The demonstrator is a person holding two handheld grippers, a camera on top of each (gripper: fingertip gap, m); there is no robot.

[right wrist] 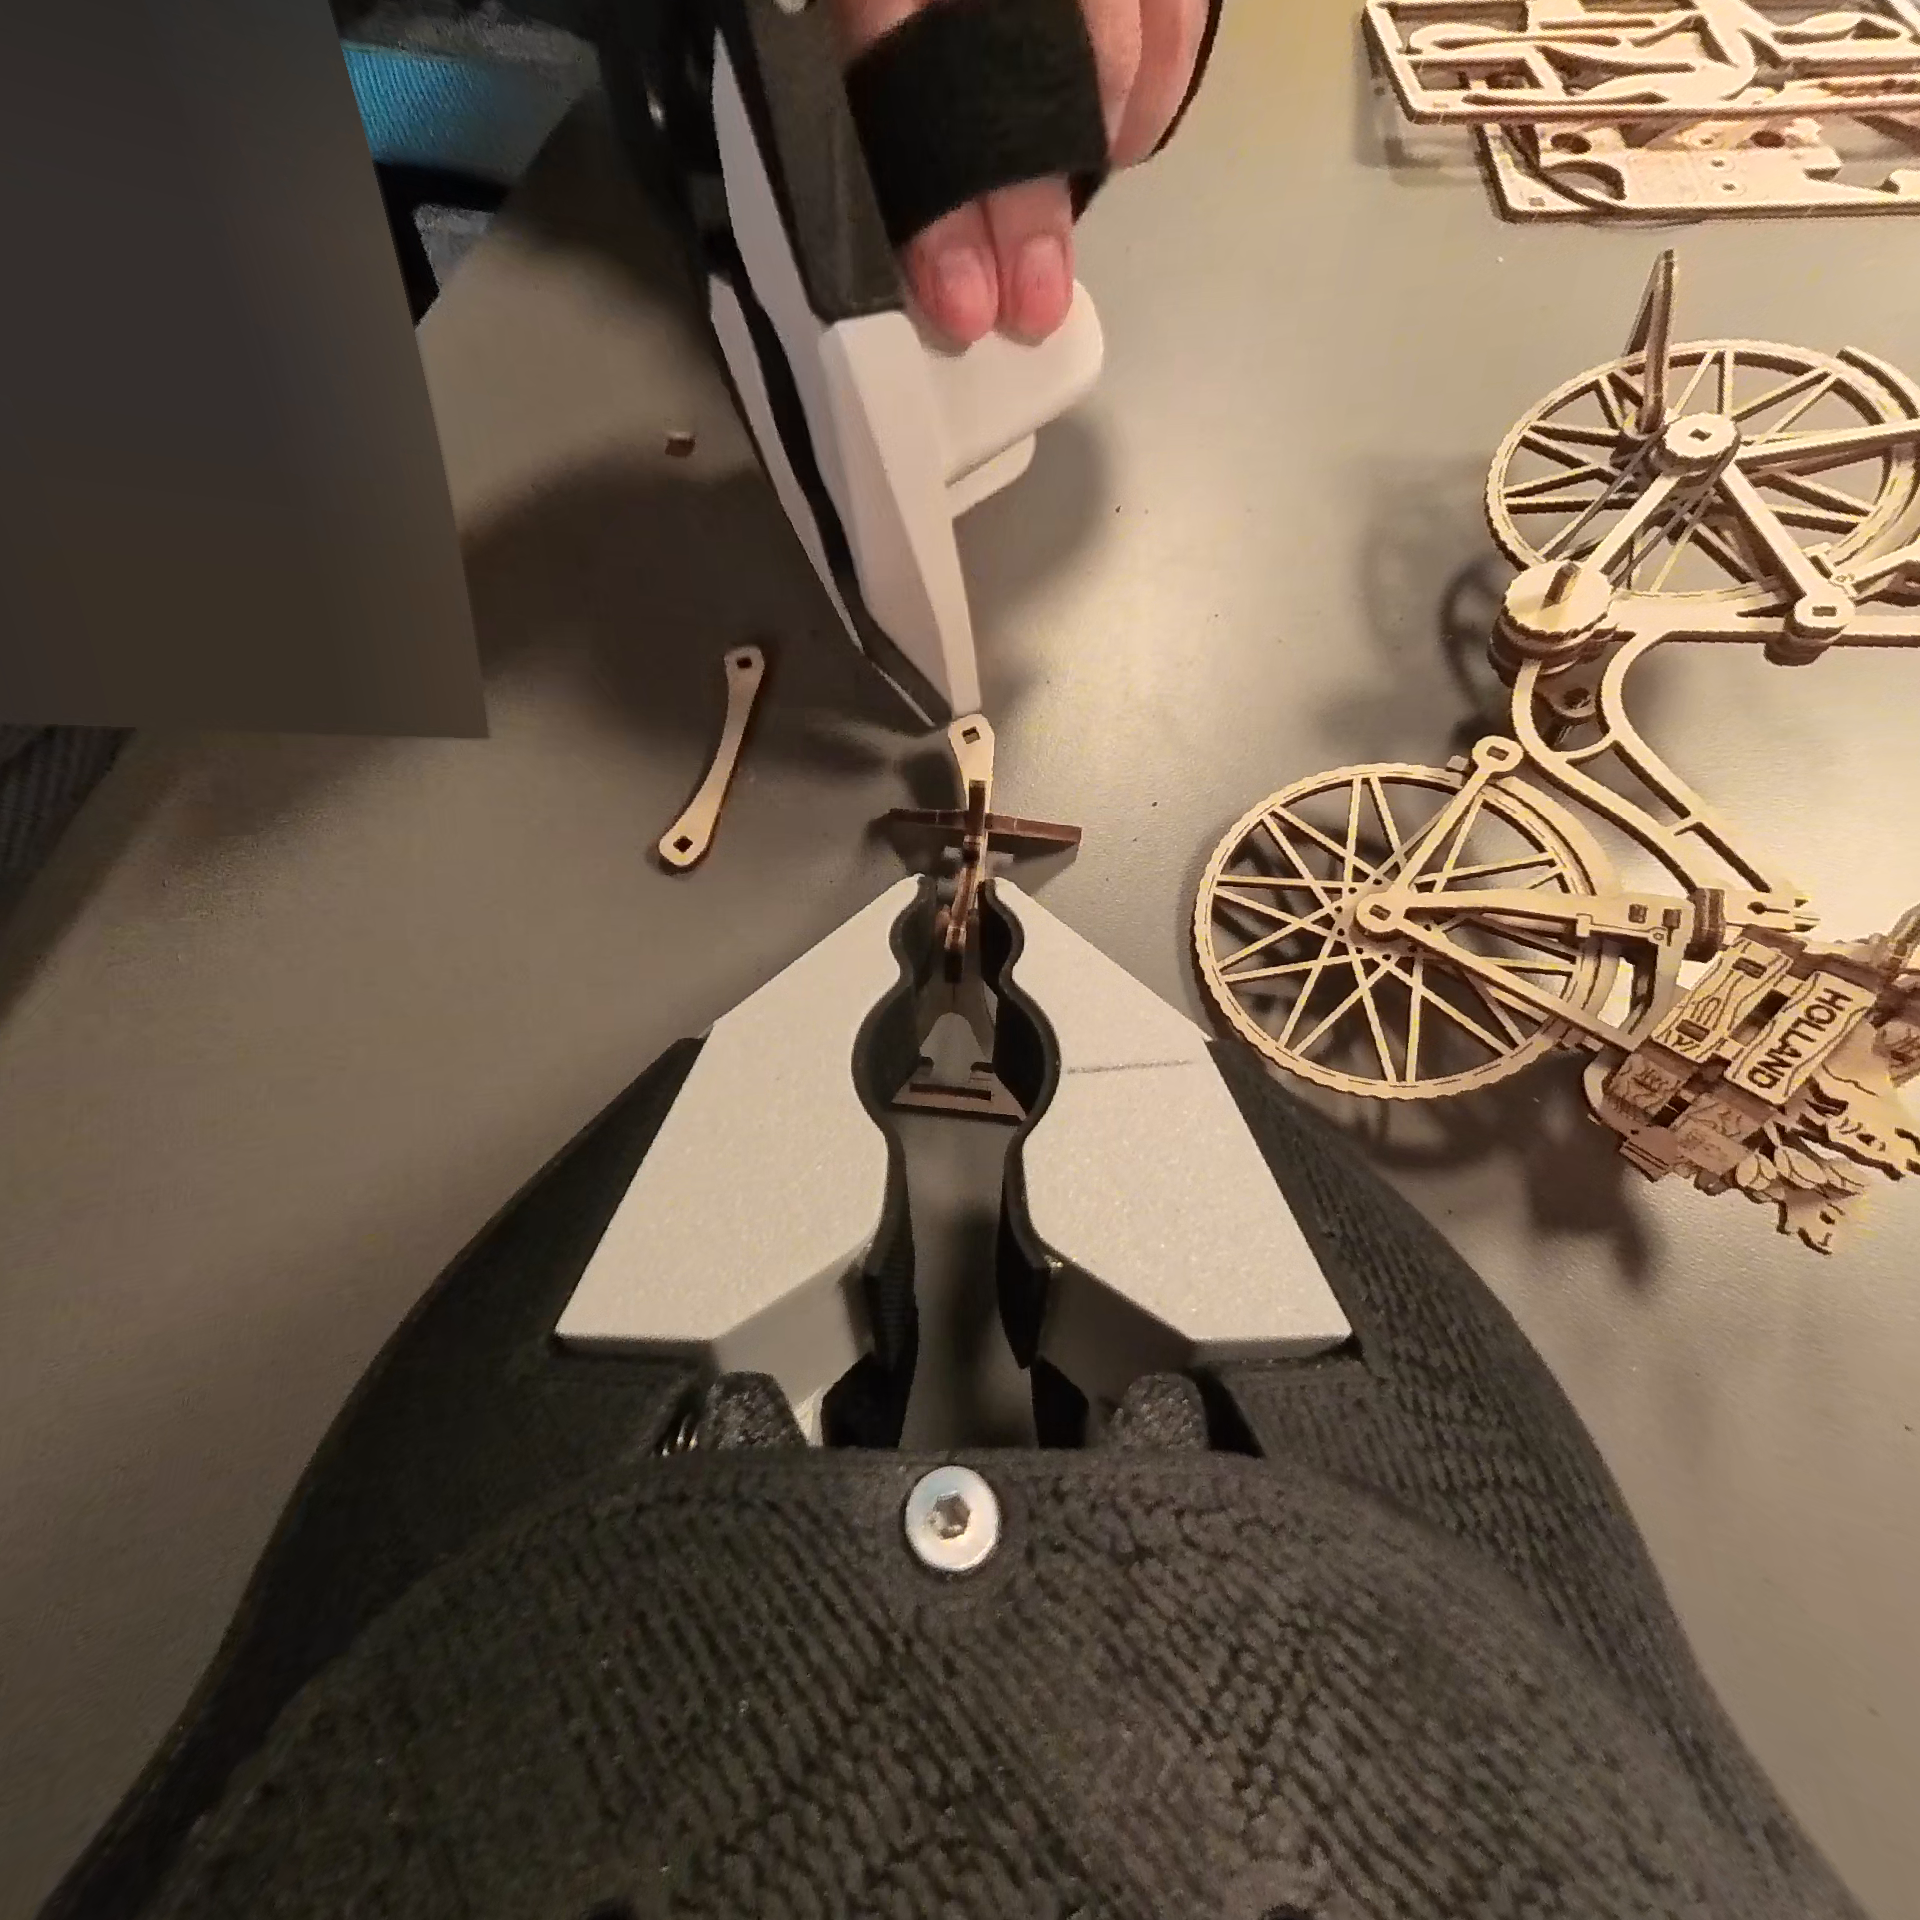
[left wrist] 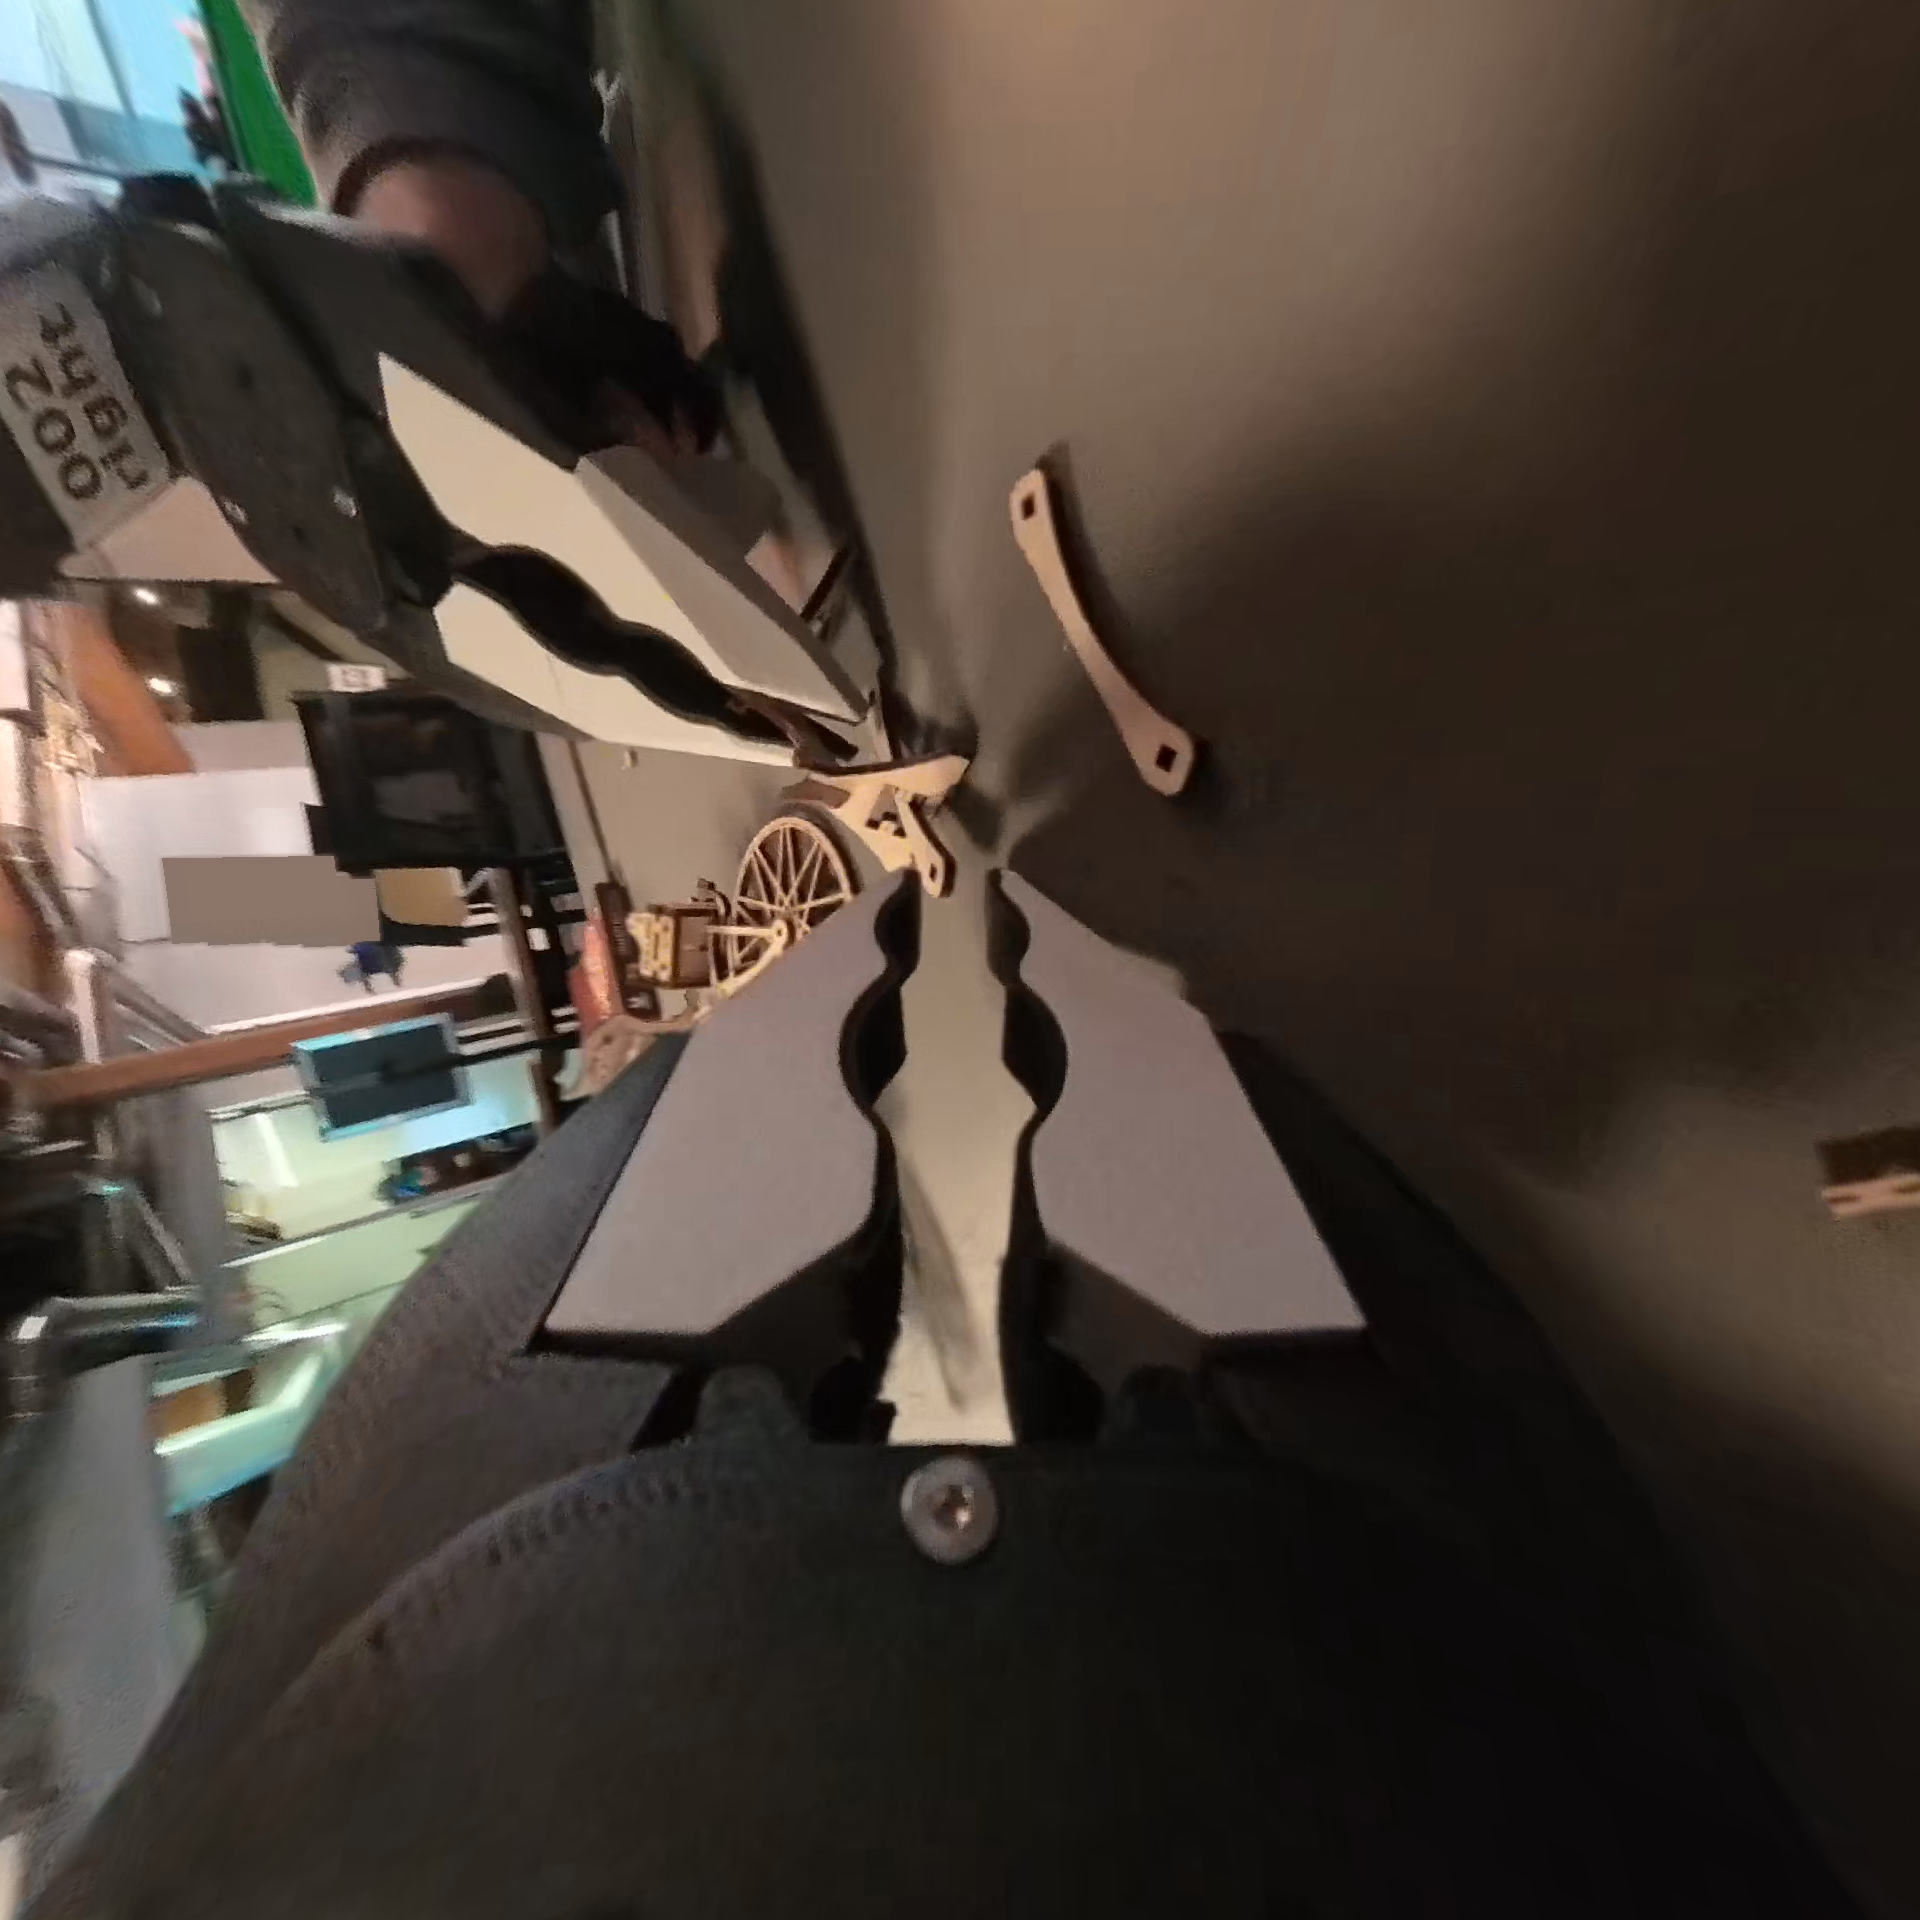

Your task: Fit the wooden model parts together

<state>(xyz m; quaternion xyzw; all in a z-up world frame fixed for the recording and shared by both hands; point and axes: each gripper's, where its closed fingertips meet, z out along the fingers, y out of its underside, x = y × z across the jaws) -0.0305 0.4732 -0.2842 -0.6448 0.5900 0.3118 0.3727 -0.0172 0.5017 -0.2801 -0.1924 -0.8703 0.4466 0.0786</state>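
My right gripper (right wrist: 956, 888) is shut on a small wooden sub-assembly (right wrist: 961, 914): a thin upright part with a dark crossbar (right wrist: 1029, 831), and a triangular part that sits between the fingers. My left gripper (right wrist: 961, 712) comes down from above, and its tips pinch the top end of a short curved wooden arm (right wrist: 975, 758) that meets the sub-assembly at the crossbar. In the left wrist view, my left gripper (left wrist: 951, 883) has a narrow gap at the tips, with the joined parts (left wrist: 899, 821) just beyond. The right gripper (left wrist: 821, 732) reaches in from the upper left.
A second curved arm (right wrist: 722, 748) lies loose on the grey table (right wrist: 1195, 623), left of the grippers. A built wooden bicycle model (right wrist: 1558, 831) lies to the right, with cut-out wooden sheets (right wrist: 1662, 104) behind it. A tiny wooden block (right wrist: 681, 444) lies at the back left. My hands' fingertips stand some 4 cm from each other.
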